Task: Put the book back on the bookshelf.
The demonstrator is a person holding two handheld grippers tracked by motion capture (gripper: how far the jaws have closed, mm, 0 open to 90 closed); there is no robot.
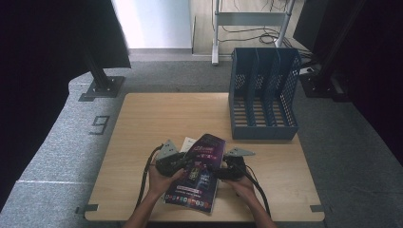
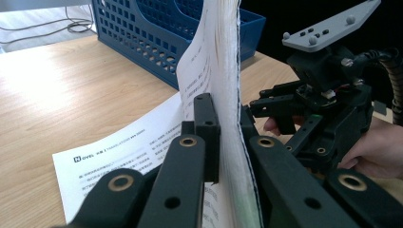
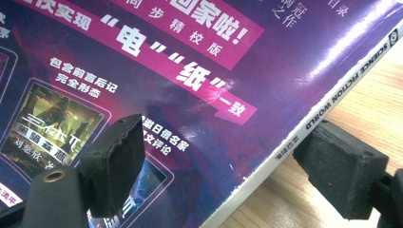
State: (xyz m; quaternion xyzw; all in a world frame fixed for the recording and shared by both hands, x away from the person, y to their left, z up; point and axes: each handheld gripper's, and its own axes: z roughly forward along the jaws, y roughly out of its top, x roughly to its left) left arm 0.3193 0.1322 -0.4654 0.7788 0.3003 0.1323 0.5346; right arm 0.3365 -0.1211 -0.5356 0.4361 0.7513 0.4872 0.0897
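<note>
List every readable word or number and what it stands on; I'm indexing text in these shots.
"SCIENCE FICTION WORLD": magazine spine.
"电", "纸", "一致": its cover; the smaller cover print is too blurred.
"NOVEL": loose sheet; its finer lines are too small.
"9": floor left of the table.

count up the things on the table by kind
magazine: 1
blue file rack: 1
loose printed sheet: 1
handheld tool: 2 (left tool, right tool)
total: 5
</note>
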